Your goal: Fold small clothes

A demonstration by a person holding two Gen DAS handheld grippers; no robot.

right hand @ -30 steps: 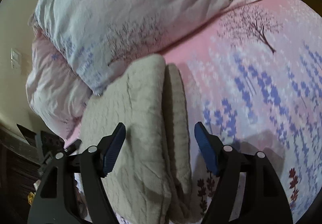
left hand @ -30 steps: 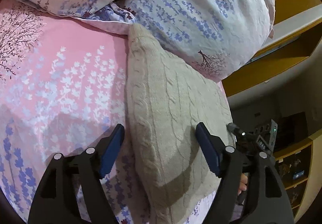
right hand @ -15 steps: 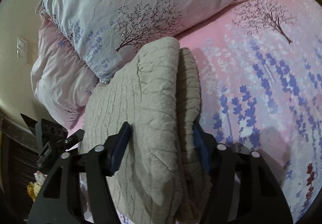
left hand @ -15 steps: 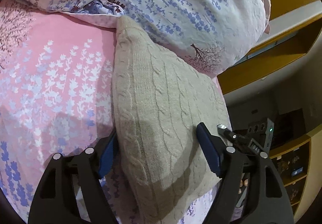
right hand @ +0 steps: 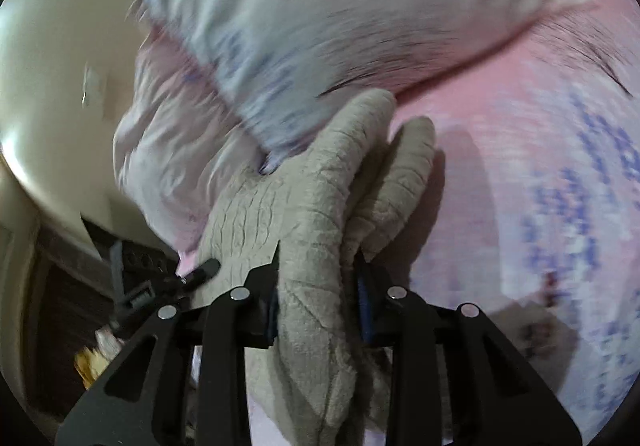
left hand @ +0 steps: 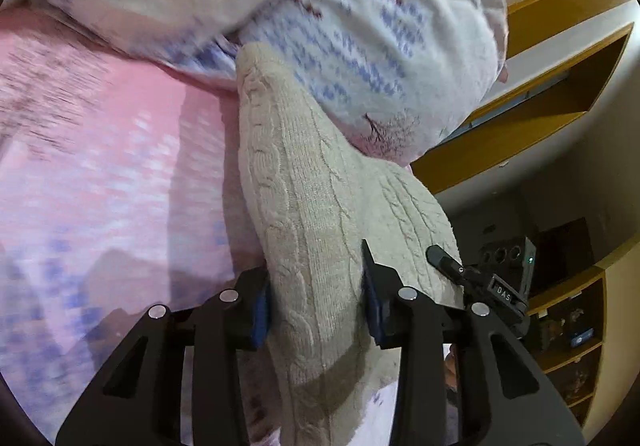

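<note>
Both the left gripper (left hand: pixel 316 302) and right gripper (right hand: pixel 318 300) have just squeezed shut on the folded beige sweater (left hand: pixel 320 213) near the pillows (left hand: pixel 360 45), so lifting it together comes next.

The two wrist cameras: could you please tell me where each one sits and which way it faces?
Left wrist: on the left gripper, looking along its fingers, which have just closed onto the beige knit garment; pillows lie beyond.
Right wrist: on the right gripper, its fingers likewise just closed, pinching the garment's other edge.
Shared: garment, pink bedsheet, pillows; each view shows the other gripper.
</note>
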